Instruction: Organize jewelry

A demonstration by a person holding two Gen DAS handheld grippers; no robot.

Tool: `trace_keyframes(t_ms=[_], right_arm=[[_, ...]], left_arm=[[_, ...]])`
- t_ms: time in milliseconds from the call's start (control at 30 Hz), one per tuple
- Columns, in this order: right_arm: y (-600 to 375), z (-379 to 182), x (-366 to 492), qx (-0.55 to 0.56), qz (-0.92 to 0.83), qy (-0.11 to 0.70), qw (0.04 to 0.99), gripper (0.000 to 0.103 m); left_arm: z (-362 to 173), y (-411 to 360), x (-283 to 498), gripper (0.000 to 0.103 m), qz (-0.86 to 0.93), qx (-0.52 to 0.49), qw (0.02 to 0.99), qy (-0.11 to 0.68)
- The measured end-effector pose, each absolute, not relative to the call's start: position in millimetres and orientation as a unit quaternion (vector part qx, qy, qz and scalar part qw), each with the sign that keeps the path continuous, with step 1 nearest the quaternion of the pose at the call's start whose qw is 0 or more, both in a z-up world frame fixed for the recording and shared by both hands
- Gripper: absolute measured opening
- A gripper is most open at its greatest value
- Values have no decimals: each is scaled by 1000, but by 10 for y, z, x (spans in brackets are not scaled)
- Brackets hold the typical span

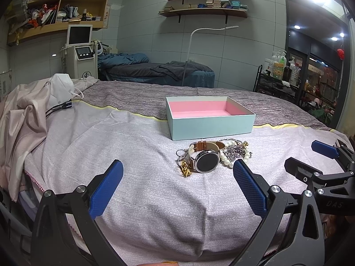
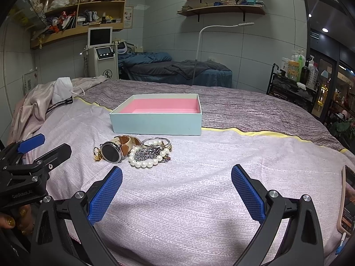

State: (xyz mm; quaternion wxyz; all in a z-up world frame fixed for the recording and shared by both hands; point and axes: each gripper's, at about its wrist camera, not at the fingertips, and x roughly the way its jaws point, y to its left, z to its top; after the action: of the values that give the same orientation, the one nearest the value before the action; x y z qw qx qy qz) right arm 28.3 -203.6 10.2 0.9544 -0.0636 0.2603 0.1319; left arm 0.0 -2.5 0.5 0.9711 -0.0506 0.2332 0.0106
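Note:
An open pale blue box (image 1: 213, 127) with a pink lining stands on the bed; it also shows in the right wrist view (image 2: 157, 124). Just in front of it lies a jewelry pile: a round black-faced watch (image 1: 206, 160) (image 2: 110, 152) with a tan strap, a pearl bracelet (image 2: 144, 163), a silver chain (image 2: 147, 153), bangles (image 2: 156, 142) and a gold piece (image 1: 185, 169). My left gripper (image 1: 177, 181) is open and empty, close in front of the pile. My right gripper (image 2: 176, 188) is open and empty, to the right of the pile.
A crumpled beige cloth (image 1: 24, 110) and a white mask (image 1: 62, 88) lie at the bed's left. A phone (image 2: 348, 199) lies at the right edge. A second bed, a floor lamp, a machine and shelves stand behind.

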Motion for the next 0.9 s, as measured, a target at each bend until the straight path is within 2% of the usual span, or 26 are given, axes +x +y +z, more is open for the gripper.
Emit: trace_keyframes(t_ms=[900], right_arm=[[-2090, 108, 344, -67, 128, 258, 955, 96]], left_arm=[[-17, -25, 57, 98, -6, -48, 970, 238]])
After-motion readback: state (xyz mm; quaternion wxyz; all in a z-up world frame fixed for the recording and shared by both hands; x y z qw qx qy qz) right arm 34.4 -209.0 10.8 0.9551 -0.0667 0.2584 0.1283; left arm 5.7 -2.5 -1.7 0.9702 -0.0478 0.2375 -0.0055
